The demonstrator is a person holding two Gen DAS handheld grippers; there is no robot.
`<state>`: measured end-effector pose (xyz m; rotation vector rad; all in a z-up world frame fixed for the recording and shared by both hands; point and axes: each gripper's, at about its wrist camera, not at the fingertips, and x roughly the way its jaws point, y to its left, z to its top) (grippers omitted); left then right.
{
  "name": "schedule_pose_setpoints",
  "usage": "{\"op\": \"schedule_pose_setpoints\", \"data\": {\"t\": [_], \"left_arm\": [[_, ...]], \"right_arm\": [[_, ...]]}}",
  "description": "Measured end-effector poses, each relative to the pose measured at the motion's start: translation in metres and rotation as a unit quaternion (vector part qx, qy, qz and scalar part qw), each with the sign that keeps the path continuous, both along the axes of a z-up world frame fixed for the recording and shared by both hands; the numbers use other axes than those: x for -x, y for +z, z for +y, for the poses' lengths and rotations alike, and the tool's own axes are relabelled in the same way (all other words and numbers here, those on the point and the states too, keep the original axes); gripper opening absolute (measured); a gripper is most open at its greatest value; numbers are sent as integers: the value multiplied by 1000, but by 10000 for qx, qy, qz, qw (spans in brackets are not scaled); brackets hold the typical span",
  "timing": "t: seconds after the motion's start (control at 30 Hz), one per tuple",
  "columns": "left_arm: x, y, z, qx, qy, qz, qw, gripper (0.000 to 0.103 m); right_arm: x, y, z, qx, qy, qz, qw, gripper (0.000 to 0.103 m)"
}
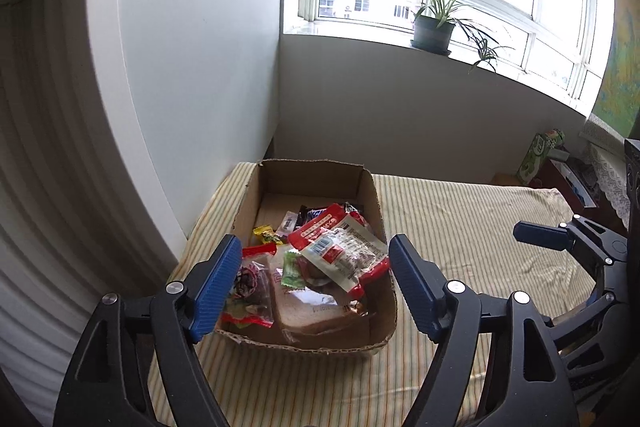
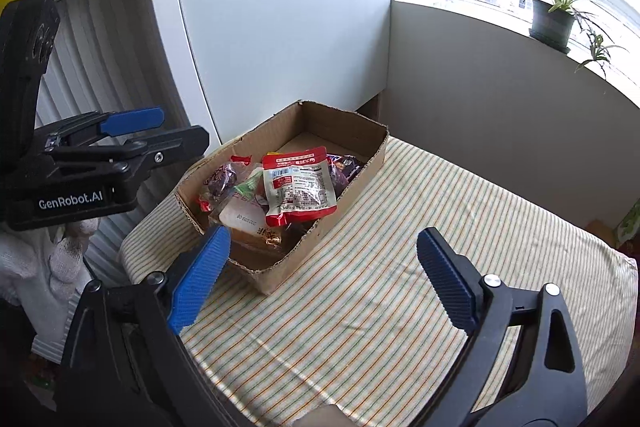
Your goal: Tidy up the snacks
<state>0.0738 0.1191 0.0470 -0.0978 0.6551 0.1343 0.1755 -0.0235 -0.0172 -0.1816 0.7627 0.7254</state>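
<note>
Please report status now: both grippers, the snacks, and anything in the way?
Left gripper open, empty. Right gripper open, empty. Snacks piled in box on striped cloth. Nothing in the way.

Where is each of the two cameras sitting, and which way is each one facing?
Left wrist: sits on the left claw, looking forward and down at the cardboard box of snacks; its own open fingers frame the box, and the right claw shows at the right edge.
Right wrist: sits on the right claw, facing the striped cloth right of the box; the left claw and a gloved hand show at left.
Shared: box, cloth, potted plant.
</note>
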Motion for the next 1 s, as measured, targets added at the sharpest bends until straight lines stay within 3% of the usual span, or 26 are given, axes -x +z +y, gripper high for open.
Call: {"op": "schedule_pose_setpoints", "data": {"t": [0.3, 0.4, 1.0], "left_arm": [[62, -19, -11, 276, 827, -382, 9955, 80], [70, -26, -15, 91, 962, -302, 9949, 80], [81, -28, -24, -87, 966, -247, 9950, 80]], "right_arm": [[42, -16, -33, -38, -541, -188, 9983, 98], [49, -25, -37, -47, -621, -92, 9980, 98], [60, -22, -43, 44, -791, -232, 9966, 98]]}}
